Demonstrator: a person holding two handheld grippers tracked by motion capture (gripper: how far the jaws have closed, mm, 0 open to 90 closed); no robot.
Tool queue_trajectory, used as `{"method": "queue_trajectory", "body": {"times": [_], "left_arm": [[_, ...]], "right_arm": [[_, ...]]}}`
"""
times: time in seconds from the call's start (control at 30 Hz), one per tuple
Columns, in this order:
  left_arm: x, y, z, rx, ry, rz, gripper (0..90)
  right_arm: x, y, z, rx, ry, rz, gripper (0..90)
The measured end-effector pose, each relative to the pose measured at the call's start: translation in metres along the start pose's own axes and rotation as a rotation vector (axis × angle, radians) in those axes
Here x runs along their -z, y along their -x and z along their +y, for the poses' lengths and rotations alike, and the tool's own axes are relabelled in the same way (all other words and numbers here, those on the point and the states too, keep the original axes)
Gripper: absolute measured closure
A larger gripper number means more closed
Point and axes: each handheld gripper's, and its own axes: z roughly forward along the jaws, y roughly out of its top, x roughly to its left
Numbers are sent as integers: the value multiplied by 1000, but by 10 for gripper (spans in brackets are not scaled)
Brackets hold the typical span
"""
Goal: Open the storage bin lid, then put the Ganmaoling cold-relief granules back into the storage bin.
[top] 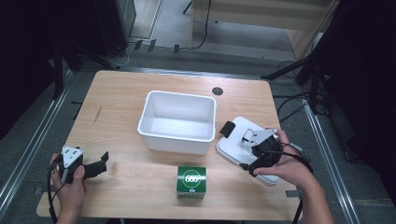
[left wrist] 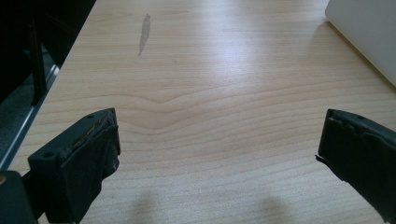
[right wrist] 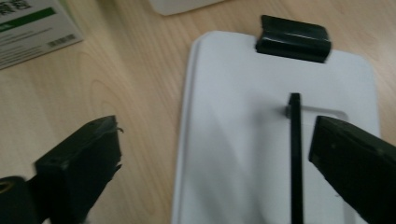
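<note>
2 claws gaping, gripping nothing: right gripper [top: 254,151] hovering over white lid [right wrist: 233,140] lying beside bin [top: 177,122]. Risking jaw snagging lid's black handle [right wrist: 294,154], dragging lid off table edge [top: 280,205]. Left gripper [top: 95,165] idling.

A light wooden table [top: 121,93] with rounded corners and a dark round grommet [top: 217,91] stands on grey flooring [top: 28,140] between metal floor rails [top: 327,154], with black stands [top: 58,65], trailing cables [top: 289,105] and pale wooden furniture [top: 261,14] in the dim room beyond.
</note>
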Motion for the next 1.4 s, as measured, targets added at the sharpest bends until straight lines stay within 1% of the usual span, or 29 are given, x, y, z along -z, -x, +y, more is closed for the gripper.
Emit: {"method": "queue_trajectory", "body": {"times": [0.03, 0.07, 0.23, 0.37, 0.53, 0.6, 0.77, 0.8, 0.83, 0.87, 0.93, 1.0, 1.03, 1.07, 1.13, 1.27, 1.3, 1.4], "left_arm": [[0, 0, 0, 0, 0, 0, 0], [0, 0, 0, 0, 0, 0, 0], [0, 0, 0, 0, -2, 0, 0], [0, 0, 0, 0, -1, -1, 0], [0, 0, 0, 2, 0, -4, 0], [0, 0, 0, 2, 0, -4, 0], [0, -1, 0, 2, -4, -1, 0], [0, -1, 0, 3, -3, -1, 0], [0, -1, 0, 3, -2, -1, 0], [0, -1, 0, 2, -2, -1, 0], [0, -1, 0, 2, -1, -3, 0], [0, -1, 0, 4, -1, -3, 0], [0, -1, 0, 4, -3, -3, 0], [0, -1, 0, 4, -3, -3, 0], [0, -1, 0, 3, -5, -2, 0], [-1, -1, 1, 6, -6, 1, 0], [-1, -1, 1, 6, -6, 1, 0], [-1, -1, 1, 6, -5, 0, 0]], "right_arm": [[0, -3, 2, 3, -3, 15, 0], [-1, -5, 4, 17, -7, 27, 0], [-1, -18, 15, 54, -9, 38, 0], [-2, -30, 25, 93, -6, 70, 0], [-9, -43, 36, 131, -10, 93, 0], [-12, -48, 41, 146, -13, 109, 0], [-21, -59, 51, 189, -18, 120, 0], [-24, -64, 55, 204, -21, 130, 0], [-26, -66, 57, 214, -21, 139, 0], [-27, -69, 59, 213, -27, 148, 0], [-30, -73, 62, 231, -22, 156, 0], [-31, -75, 63, 232, -23, 163, 0], [-33, -79, 67, 245, -24, 172, 0], [-33, -79, 67, 245, -24, 172, 0], [-34, -84, 71, 254, -19, 190, 0], [-35, -89, 75, 270, -15, 202, 0], [-37, -92, 78, 281, -15, 211, 0], [-38, -96, 81, 287, -17, 227, 0]]}}
